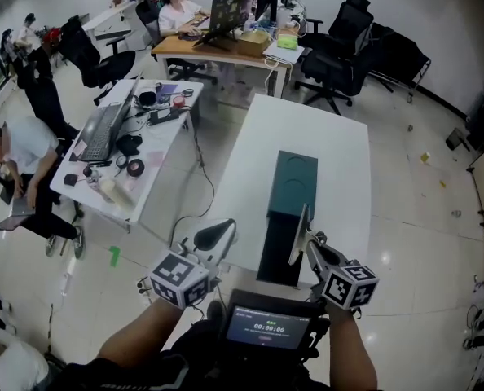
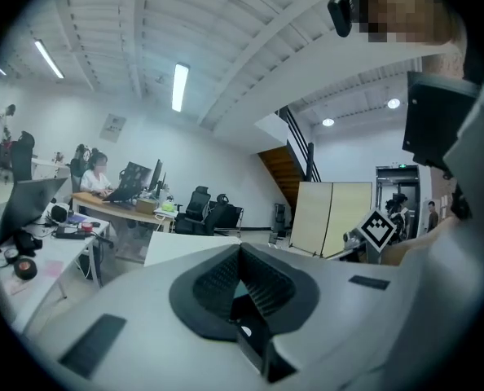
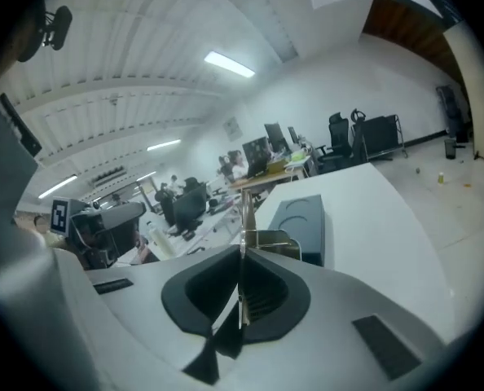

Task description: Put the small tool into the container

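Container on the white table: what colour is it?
The container is dark teal, best seen in the head view.

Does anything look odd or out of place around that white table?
Nothing looks spilled or broken. The dark container lies lengthwise along the white table, lined up with it. The only stray things are small bits on the floor: a green scrap left of the table and a yellow scrap to its right.

Screen (image 1: pixel 268 328) of the dark device at the bottom edge, head view: timer digits, apparently 00:00:06; its smaller print illegible; no other legible text.
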